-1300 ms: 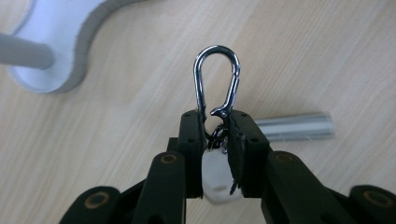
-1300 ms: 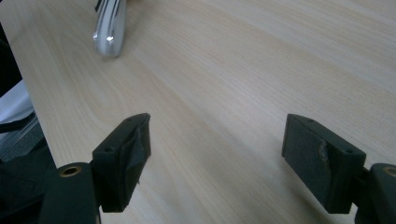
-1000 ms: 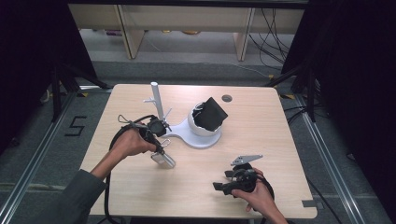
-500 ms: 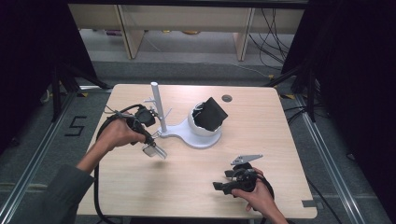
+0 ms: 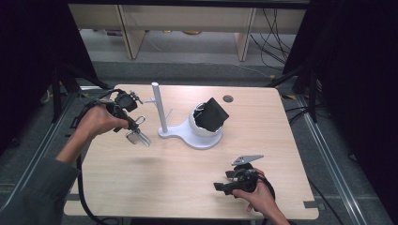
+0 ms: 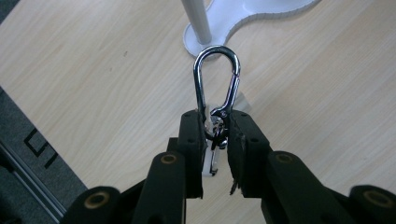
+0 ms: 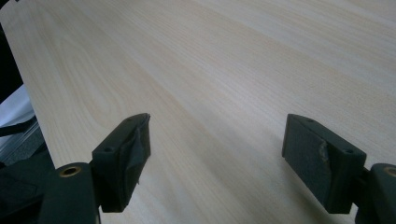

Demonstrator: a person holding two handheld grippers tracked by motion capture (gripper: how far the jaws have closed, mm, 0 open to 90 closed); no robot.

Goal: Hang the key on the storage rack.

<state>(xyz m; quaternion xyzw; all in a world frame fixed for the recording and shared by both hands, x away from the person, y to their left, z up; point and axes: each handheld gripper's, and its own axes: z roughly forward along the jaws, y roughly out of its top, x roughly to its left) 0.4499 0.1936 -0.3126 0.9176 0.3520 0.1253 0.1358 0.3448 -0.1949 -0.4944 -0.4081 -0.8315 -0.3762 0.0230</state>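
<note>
At nine o'clock on the table, your left gripper is held up off the wood with its jaws nearly closed, pinching the lower end of a chrome carabiner. In the left gripper view its loop stands clear beyond the pads and points toward the foot of the white post. So the pick-up is done: the clip is in hand and lifted. What looks to be left is the hanging, slipping the loop over one of the short pegs on that post, which rises from a white stand carrying a black object in its cup at twelve o'clock. The clip sits lower than the peg and to its left, apart from it. I can't tell from the high view whether a tag dangles beneath the clip; something pale shows there. Your right gripper rests at five o'clock, jaws spread wide and holding nothing.
</note>
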